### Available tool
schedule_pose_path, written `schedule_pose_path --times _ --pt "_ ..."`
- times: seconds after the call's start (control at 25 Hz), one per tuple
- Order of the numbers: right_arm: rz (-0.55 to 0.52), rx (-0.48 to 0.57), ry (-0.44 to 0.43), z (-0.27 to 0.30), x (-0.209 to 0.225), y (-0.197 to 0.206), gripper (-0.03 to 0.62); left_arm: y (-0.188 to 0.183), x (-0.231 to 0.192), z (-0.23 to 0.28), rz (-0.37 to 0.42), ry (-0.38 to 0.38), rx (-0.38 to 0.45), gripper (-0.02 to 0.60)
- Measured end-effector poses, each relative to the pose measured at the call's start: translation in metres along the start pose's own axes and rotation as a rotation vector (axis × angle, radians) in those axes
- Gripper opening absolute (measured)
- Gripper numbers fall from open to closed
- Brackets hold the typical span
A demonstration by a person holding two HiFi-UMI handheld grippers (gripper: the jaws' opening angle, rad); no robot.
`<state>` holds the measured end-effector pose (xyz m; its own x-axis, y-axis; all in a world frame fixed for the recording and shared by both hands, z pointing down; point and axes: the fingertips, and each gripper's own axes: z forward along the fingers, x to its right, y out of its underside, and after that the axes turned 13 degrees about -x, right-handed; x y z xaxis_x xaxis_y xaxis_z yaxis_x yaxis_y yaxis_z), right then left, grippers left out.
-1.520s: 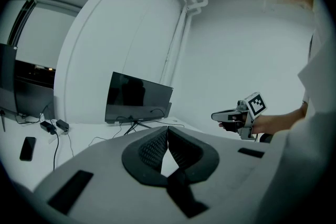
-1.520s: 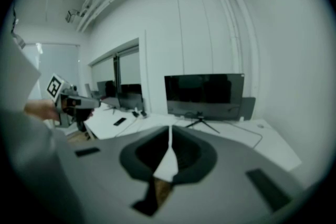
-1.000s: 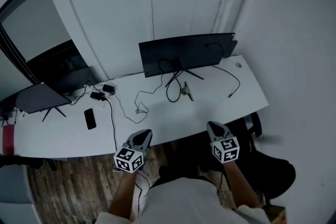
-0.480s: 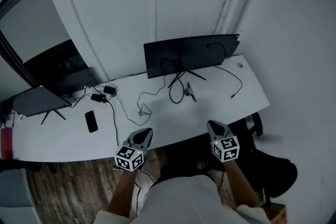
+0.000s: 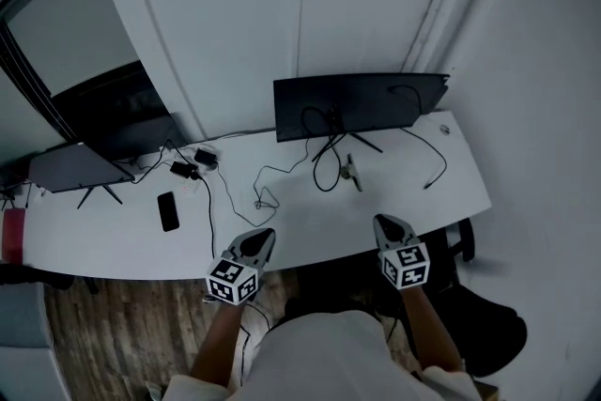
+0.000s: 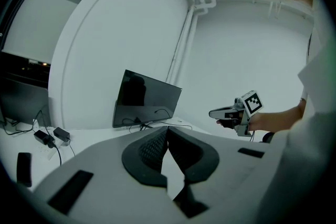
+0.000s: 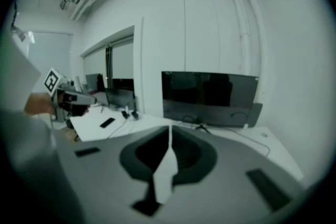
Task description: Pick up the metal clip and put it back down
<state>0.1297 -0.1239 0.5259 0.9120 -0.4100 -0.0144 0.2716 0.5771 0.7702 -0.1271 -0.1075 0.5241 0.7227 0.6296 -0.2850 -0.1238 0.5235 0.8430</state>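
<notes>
The metal clip (image 5: 354, 172) lies on the white desk (image 5: 300, 221), just in front of the monitor's stand and beside a loop of black cable. My left gripper (image 5: 264, 234) hovers at the desk's near edge, shut and empty, well to the clip's near left. My right gripper (image 5: 383, 221) is also at the near edge, shut with nothing between its jaws, a short way nearer than the clip. In the left gripper view the jaws (image 6: 168, 129) meet tip to tip; in the right gripper view the jaws (image 7: 170, 129) are pressed together too.
A dark monitor (image 5: 357, 103) stands at the back of the desk with black cables (image 5: 324, 166) trailing from it. A phone (image 5: 168, 210), a power adapter (image 5: 192, 162) and a second screen (image 5: 80, 166) sit to the left. A dark chair (image 5: 488, 333) is at the lower right.
The head view has swung slightly, so the desk and monitor sit a little further right and lower. Both grippers stay shut in about the same place at the desk's edge.
</notes>
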Motion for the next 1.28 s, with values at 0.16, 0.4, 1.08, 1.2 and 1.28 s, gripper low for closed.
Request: schedule_pose_path --times 0.16,0.4,1.08,1.2,1.28 --pt "-0.024 -0.013 -0.034 0.022 0.011 -0.007 0.034 -0.004 -0.007 0.010 -0.019 -0.035 -0.001 0.032" --pt "-0.043 -0.051 -0.084 0.054 0.033 -0.014 0.034 -0.015 -0.019 0.034 -0.055 -0.070 0.007 0.032" --pt "-0.086 -0.170 -0.187 0.143 0.092 0.002 0.034 -0.015 -0.020 0.128 -0.126 -0.098 -0.034 0.034" --pt "-0.088 -0.196 -0.210 0.162 0.099 0.008 0.034 -0.013 -0.020 0.142 -0.133 -0.096 -0.048 0.032" --pt "-0.085 -0.214 -0.225 0.175 0.102 0.013 0.034 -0.012 -0.021 0.151 -0.134 -0.096 -0.058 0.032"
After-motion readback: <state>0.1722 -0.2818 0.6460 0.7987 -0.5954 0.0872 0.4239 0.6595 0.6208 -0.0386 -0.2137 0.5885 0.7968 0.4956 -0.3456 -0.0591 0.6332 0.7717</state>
